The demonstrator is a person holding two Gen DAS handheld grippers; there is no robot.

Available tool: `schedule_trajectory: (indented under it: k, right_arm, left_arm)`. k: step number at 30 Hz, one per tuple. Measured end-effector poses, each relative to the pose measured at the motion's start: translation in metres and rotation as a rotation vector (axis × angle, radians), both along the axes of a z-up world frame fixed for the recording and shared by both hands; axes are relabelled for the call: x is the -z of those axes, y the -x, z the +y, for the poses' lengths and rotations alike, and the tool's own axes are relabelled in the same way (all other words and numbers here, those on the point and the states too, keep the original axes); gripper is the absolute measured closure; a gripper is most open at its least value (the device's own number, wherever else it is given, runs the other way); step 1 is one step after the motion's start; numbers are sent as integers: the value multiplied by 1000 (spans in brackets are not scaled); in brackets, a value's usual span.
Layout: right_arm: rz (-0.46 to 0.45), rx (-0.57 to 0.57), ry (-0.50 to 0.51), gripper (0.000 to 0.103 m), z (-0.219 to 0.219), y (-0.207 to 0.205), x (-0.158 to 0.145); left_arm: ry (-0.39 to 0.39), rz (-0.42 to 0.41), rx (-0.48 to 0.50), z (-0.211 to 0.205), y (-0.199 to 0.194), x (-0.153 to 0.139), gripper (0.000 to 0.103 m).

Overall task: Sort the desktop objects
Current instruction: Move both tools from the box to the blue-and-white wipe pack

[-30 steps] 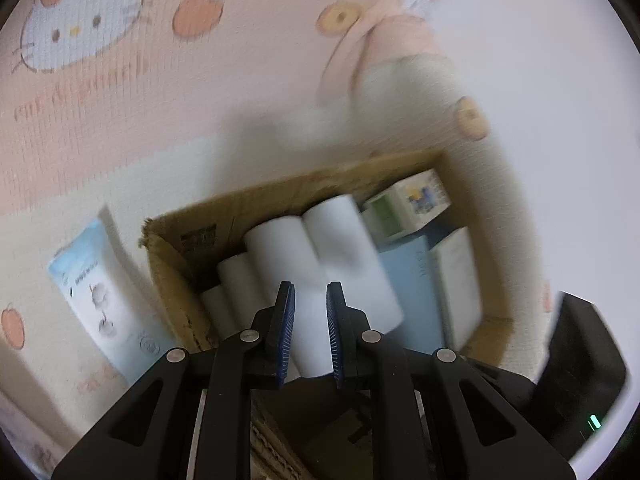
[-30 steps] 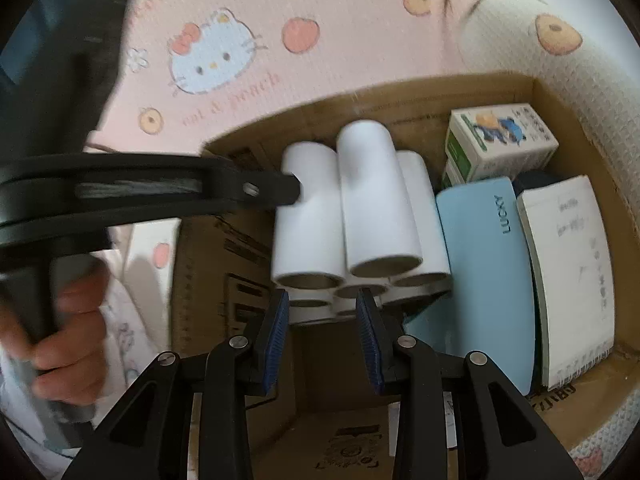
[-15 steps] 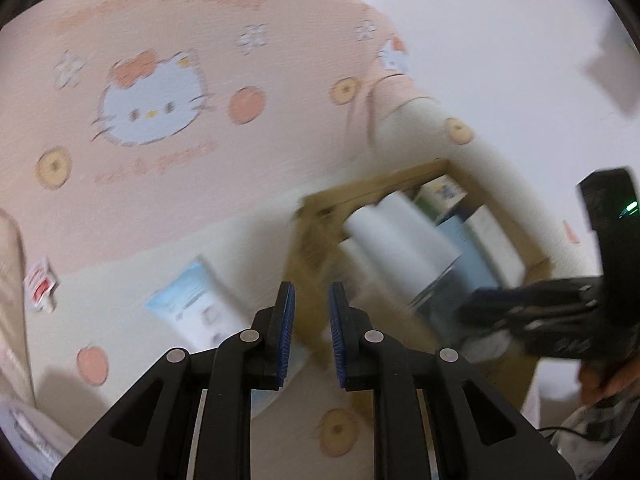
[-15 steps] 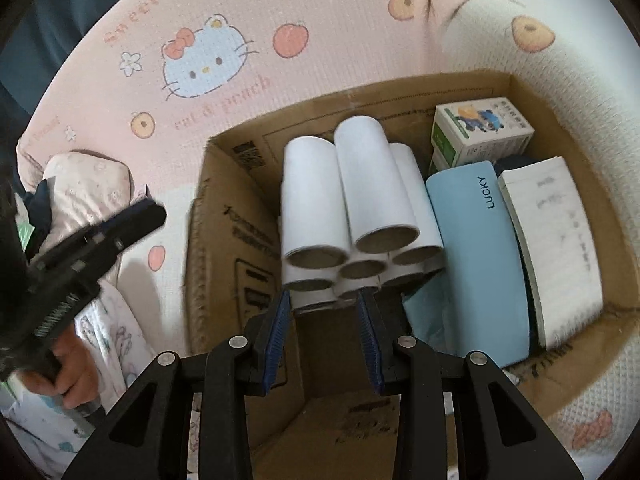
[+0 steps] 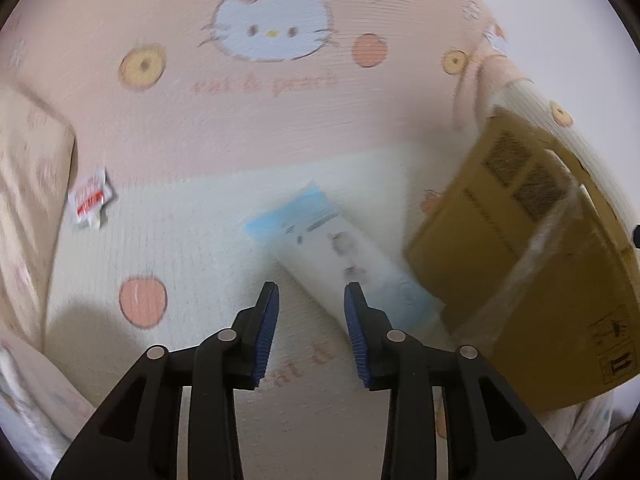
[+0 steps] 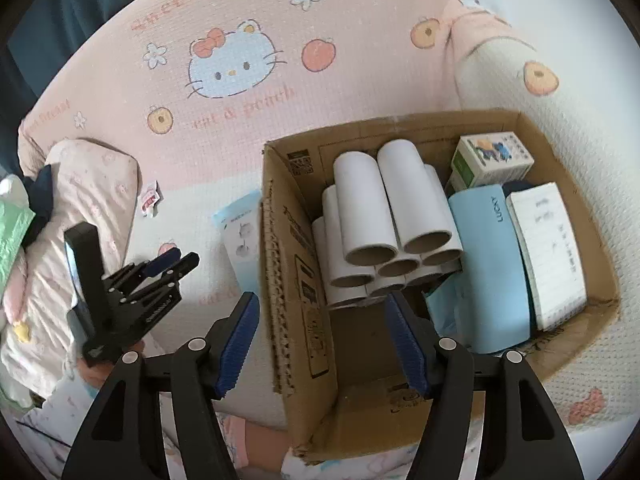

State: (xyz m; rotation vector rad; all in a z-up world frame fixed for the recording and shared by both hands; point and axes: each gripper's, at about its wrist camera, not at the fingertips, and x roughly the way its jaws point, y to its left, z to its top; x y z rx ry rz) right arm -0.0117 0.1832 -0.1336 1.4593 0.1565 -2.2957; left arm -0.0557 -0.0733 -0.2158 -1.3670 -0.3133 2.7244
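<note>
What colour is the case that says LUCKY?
Light blue case, clearest in the right wrist view.

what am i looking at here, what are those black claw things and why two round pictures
Each black claw is a hand-held gripping tool with blue pads; a person holds one in each hand, and a wide-angle camera on each tool looks along its fingers. The left view shows the left tool, open and empty, over a pale blue tube lying on the cat-print blanket beside a cardboard box. The right view shows the right tool, open and empty, above the same box, which holds white paper rolls, a blue case, a notepad and a small carton.
</note>
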Motion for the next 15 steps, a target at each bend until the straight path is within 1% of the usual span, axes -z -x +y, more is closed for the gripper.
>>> schedule_trajectory:
  k: [1, 3, 4, 5, 6, 7, 8, 9, 11, 14, 15]
  right_arm:
    - [6, -6, -10, 39, -4, -1, -1]
    - [17, -19, -27, 38, -13, -3, -6]
    - [22, -26, -36, 38, -18, -5, -8]
    - [27, -33, -42, 37, -23, -7, -10]
    - [32, -44, -46, 36, -30, -9, -12]
    - [35, -56, -47, 34, -36, -11, -12]
    - [34, -73, -45, 32, -43, -13, -12]
    - [33, -95, -43, 31, -50, -14, -11]
    - [39, -103, -44, 31, -61, -13, -8]
    - [35, -110, -62, 31, -79, -9, -5]
    - [35, -116, -69, 31, -86, -8, -3]
  left_arm:
    - [-36, -13, -13, -6, 0, 5, 63]
    - [-158, -61, -45, -24, 5, 17, 63]
    - [-192, -76, -60, -30, 7, 20, 63]
    - [-240, -95, -81, -38, 12, 25, 61]
    - [-272, -103, -85, -43, 14, 28, 58]
    - [-308, -119, -86, -47, 18, 32, 51]
    - [-352, -155, -94, -53, 23, 40, 50]
    - [-371, -169, -113, -57, 25, 45, 50]
    - [-411, -179, -165, -66, 27, 51, 50]
    - [-491, -195, -207, -80, 31, 56, 49]
    - [-508, -189, -219, -83, 31, 55, 49]
